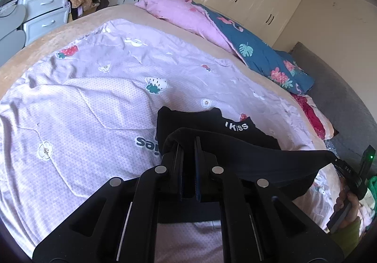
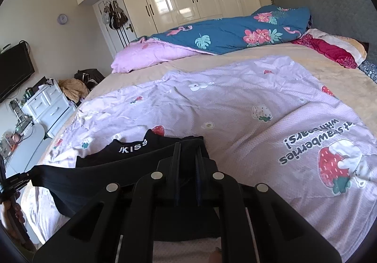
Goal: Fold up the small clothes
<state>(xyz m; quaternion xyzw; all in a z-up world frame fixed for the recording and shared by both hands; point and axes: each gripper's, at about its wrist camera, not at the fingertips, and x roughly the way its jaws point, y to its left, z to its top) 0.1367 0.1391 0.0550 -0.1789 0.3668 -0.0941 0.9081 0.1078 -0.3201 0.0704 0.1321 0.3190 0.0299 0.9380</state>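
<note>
Left gripper [image 1: 188, 143] pinching one end of the folded edge of a small black knit garment with white "KISS" lettering [image 1: 238, 131]; fingers [image 1: 179, 152] closed narrow on the cloth. Right gripper [image 2: 187, 147] clamping the other end of the same edge, fingers [image 2: 176, 152] equally narrow. Holding both ends apart, probably keeping the edge taut and straight so the fold comes out even.

Garment lying partly on the lilac strawberry-print quilted sheet [image 1: 94, 88], lettered portion resting flat at 12 o'clock from the left gripper; lifted edge spanning towards 3 o'clock, ending at the other tool held by a hand [image 1: 348, 204]. Sheet apparently serving as a flat folding surface on the beige bed cover [image 2: 235, 58].

Blue floral duvet with pink lining [image 2: 235, 27] bunched at 12 o'clock, well apart, leaving working room.

Judging: fold in progress, edge being carried over the lettered part.
</note>
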